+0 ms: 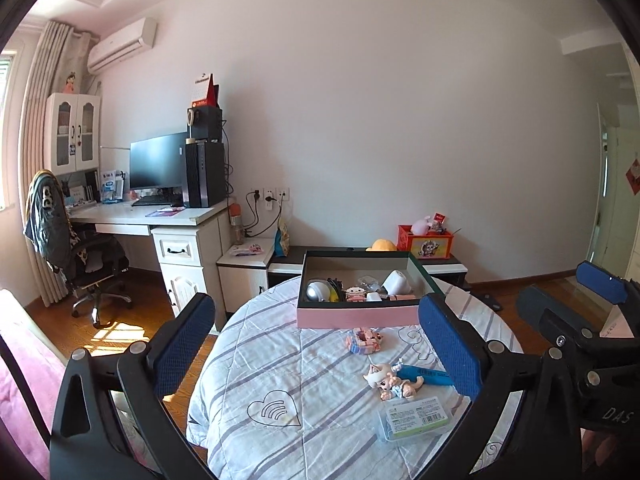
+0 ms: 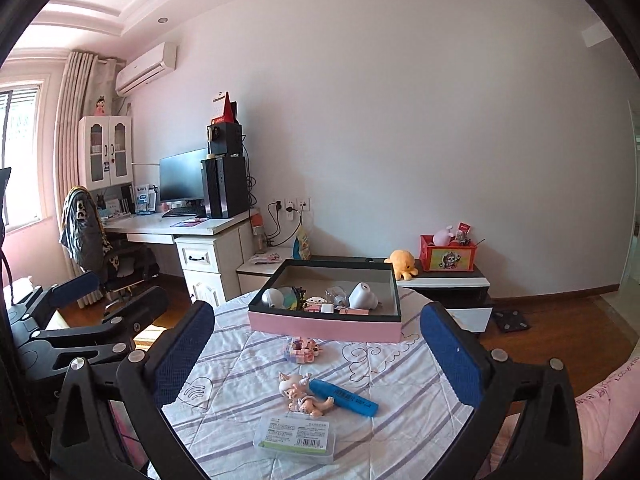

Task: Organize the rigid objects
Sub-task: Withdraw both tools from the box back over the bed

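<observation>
1. table [image 1: 280, 360] with a striped, wrinkled cloth fills the lower middle of both wrist views; a heart outline is drawn on the cloth near its left side
2. left gripper [image 1: 316, 344]: blue-padded jaws stand wide apart, nothing between them, held above the table and clear of every object
3. right gripper [image 2: 316, 350]: jaws likewise spread wide and empty, held above the table; in the left wrist view it appears at the right edge [image 1: 576, 304]
4. pink-sided box [image 1: 360, 314] sits at the far side of the table, its lid off; inside lie a grey round object, a white cup-shaped piece on its side, a small pink block figure and other small items too small to tell
5. pink block toy [image 1: 362, 340] lies on the cloth just in front of the box, apart from it
6. small doll figure [image 2: 304, 396] lies nearer the camera on its side, touching the blue marker [image 2: 346, 396], which lies slanted just beside it on the right
7. clear plastic case [image 2: 298, 438] with a printed label rests flat on the cloth nearest the camera, close to the doll but apart from it
8. background: desk [image 1: 160, 216] with monitor at left wall, low cabinet behind the table carrying a yellow plush [image 2: 402, 262] and a red crate [image 2: 448, 254]
</observation>
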